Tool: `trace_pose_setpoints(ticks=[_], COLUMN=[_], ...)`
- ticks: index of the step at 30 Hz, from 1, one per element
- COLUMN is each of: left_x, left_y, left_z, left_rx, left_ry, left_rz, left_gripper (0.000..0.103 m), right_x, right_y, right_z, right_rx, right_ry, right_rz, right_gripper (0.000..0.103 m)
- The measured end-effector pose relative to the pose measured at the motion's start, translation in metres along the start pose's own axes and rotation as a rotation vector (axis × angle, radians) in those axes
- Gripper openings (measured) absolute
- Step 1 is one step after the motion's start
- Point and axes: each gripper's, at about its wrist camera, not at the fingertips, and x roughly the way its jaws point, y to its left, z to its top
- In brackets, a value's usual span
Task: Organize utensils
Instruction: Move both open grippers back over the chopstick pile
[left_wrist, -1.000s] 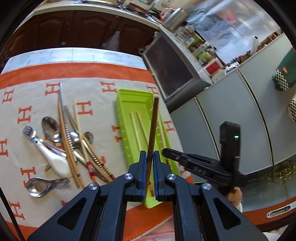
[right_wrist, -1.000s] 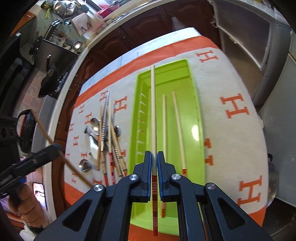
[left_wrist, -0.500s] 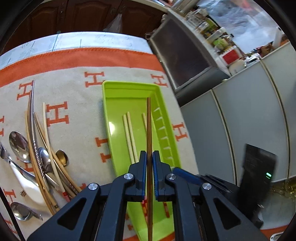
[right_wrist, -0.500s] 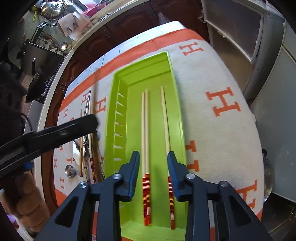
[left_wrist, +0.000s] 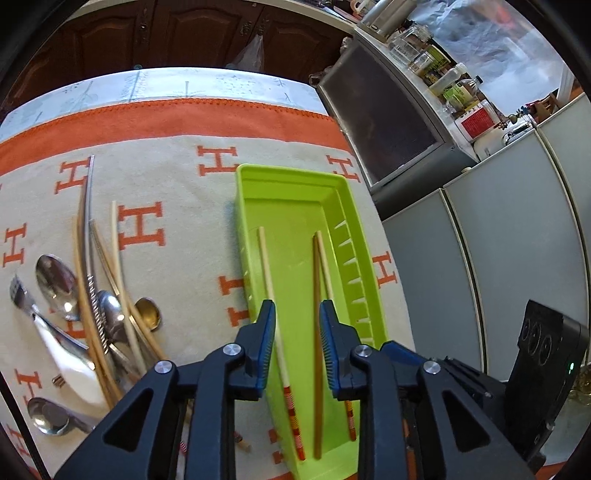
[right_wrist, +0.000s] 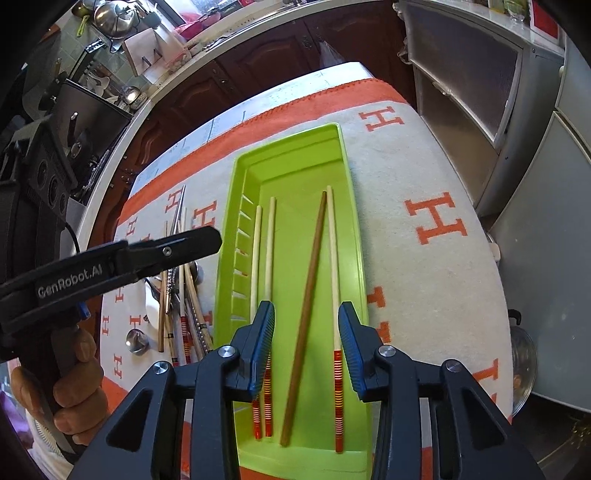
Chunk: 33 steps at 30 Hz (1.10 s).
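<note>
Now I see the left gripper (left_wrist: 297, 334) over the green tray (left_wrist: 291, 184), jaws opening, nothing pinched; the brown chopstick (left_wrist: 317, 332) lies loose on the tray floor between them. My right gripper (right_wrist: 306, 345) hangs with jaws apart and empty. In the right view, three pale chopsticks (right_wrist: 334, 266) flank the brown one. Spoons (left_wrist: 55, 284) and spare sticks lie at nine o'clock on the cloth (left_wrist: 177, 192).

Left hand-held gripper (left_wrist: 297, 325) opening; right hand-held gripper (right_wrist: 306, 332) parted, empty.
</note>
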Motion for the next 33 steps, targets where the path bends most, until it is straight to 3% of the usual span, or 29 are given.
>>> trace_pose_setpoints(ticks=[11,14,15,28,33], left_x=[-0.040,-0.050,-0.055,-0.090,-0.099], left_y=[0.037,0.048,0.053,0.098,0.107], left_z=[-0.054,-0.065,-0.069,-0.096,-0.103], left_rx=[-0.001,-0.017,-0.025,-0.087,-0.085], left_ry=[-0.034,-0.046,-0.054,-0.111,-0.145], left_rz=[0.141,0.158,0.164,0.266,0.325], left_gripper=[0.029,0.044,0.044,0.046,0.054], right_x=[-0.010,-0.010,-0.011,-0.010,-0.009], right_y=[0.018,0.021,0.022,0.047,0.071], right_z=[-0.010,-0.015,-0.017,-0.028,-0.029], right_rx=[-0.045,-0.055,-0.057,-0.117,-0.175], right_ry=[-0.001,0.006,0.007,0.032,0.038], right_rz=[-0.012,-0.019,-0.022,-0.043,-0.053], right_gripper=[0.037,0.037,0.037,0.036,0.037])
